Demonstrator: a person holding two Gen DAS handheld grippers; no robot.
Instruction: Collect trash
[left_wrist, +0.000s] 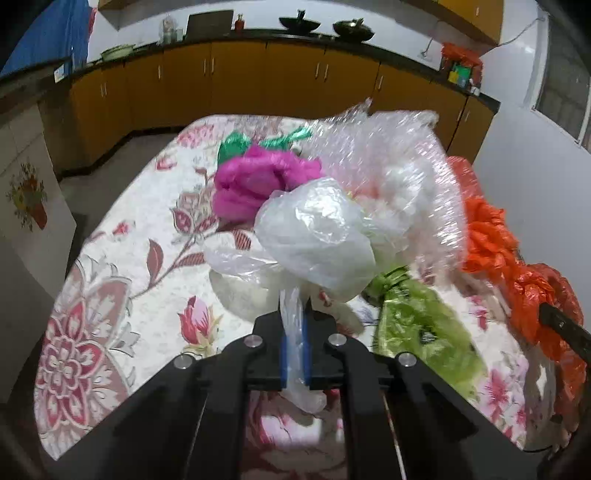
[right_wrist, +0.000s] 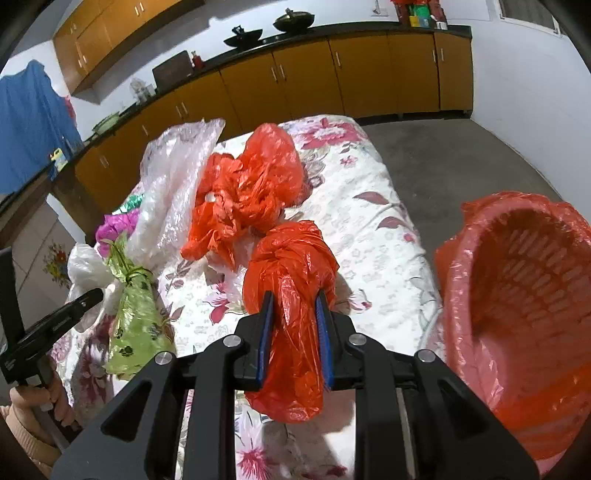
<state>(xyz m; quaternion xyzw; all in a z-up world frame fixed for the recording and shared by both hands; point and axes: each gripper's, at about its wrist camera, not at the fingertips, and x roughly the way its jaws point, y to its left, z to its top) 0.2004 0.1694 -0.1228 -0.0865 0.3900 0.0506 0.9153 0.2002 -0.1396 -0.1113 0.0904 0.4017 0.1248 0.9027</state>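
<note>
Evidently the collection is sitting at an early stage: the bin (right_wrist: 517, 314), a red slatted basket lined with an orange bag, is standing off the right edge of the bed (right_wrist: 369, 221) and is showing nothing inside as far as the right wrist view reveals. The right gripper (right_wrist: 295, 314) is clenching a knotted orange bag (right_wrist: 291, 266) between its blue pads, the bag hanging through the jaws above the bed's near edge, near the bin but not yet over it. The left gripper (left_wrist: 294, 332) is pinching the tail of a clear plastic bag (left_wrist: 314, 232), its jaws drawn tight on the thin film, with the bag ballooning ahead of the fingers over the bedspread. Remaining uncollected on the bed are lying a second crumpled orange bag (right_wrist: 247, 192) toward the middle, a large sheet of clear wrap (right_wrist: 173, 177) beside it toward the left edge, a green patterned bag (right_wrist: 136, 325) at the near left, and magenta (left_wrist: 255, 184) and green (left_wrist: 236, 146) wrappers farther back. Judging from this, two pieces are in hand, none appear deposited, and at least five are awaiting pickup.
</note>
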